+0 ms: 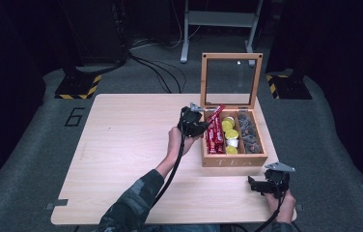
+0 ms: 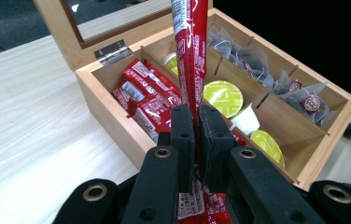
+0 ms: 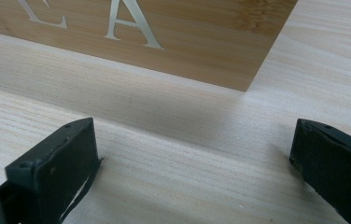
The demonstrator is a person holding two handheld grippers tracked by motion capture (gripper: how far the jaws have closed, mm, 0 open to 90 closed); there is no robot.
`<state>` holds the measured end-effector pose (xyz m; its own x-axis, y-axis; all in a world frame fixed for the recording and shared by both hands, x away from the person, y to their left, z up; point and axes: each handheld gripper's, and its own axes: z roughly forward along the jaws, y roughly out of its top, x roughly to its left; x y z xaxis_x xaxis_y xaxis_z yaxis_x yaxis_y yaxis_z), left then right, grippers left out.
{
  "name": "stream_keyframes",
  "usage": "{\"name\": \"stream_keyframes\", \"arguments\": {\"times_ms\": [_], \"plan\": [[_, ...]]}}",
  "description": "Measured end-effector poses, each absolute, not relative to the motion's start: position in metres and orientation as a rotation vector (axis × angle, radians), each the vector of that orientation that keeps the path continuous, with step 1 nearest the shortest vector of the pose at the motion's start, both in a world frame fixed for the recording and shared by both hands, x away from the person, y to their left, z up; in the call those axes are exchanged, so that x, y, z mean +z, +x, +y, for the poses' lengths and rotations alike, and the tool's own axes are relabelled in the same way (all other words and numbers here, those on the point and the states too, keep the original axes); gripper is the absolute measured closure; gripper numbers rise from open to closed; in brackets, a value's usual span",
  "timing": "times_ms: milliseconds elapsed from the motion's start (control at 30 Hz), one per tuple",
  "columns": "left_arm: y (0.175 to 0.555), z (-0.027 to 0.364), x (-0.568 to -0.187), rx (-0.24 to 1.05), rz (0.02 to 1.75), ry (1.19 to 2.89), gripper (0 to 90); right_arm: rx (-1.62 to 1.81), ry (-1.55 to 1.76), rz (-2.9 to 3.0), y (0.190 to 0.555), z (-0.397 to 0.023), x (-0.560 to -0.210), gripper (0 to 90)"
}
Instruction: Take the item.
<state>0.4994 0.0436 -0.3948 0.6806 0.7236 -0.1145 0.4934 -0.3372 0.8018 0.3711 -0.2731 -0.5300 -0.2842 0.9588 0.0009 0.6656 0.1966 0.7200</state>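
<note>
Between the closed left claw [image 2: 196,140] a red sachet stick [image 2: 190,56] is pinched, best lowered flat among the red sachets [image 2: 145,100], while the right claw [image 3: 192,158] is held open over the bench [image 3: 173,186].

Shows a pale wooden table [image 1: 121,159] on grey carpet [image 1: 25,159], with a small metal tab [image 1: 56,204] at the near left corner. Left of the table, on the carpet, has a black number 6 [image 1: 75,116]. Beyond the far edge, shows two yellow-and-black striped floor plates [image 1: 78,87], one to each side, black cables [image 1: 155,67] trailing between, and a grey metal frame [image 1: 218,19] in the dark background.
</note>
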Motion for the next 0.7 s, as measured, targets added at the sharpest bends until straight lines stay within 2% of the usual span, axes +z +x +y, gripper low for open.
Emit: {"name": "stream_keyframes", "arguments": {"times_ms": [700], "plan": [[0.492, 0.093, -0.387, 0.404, 0.966, 1.943, 85.3, 0.861, 1.512, 2.025, 0.371, -0.273, -0.53, 0.1]]}}
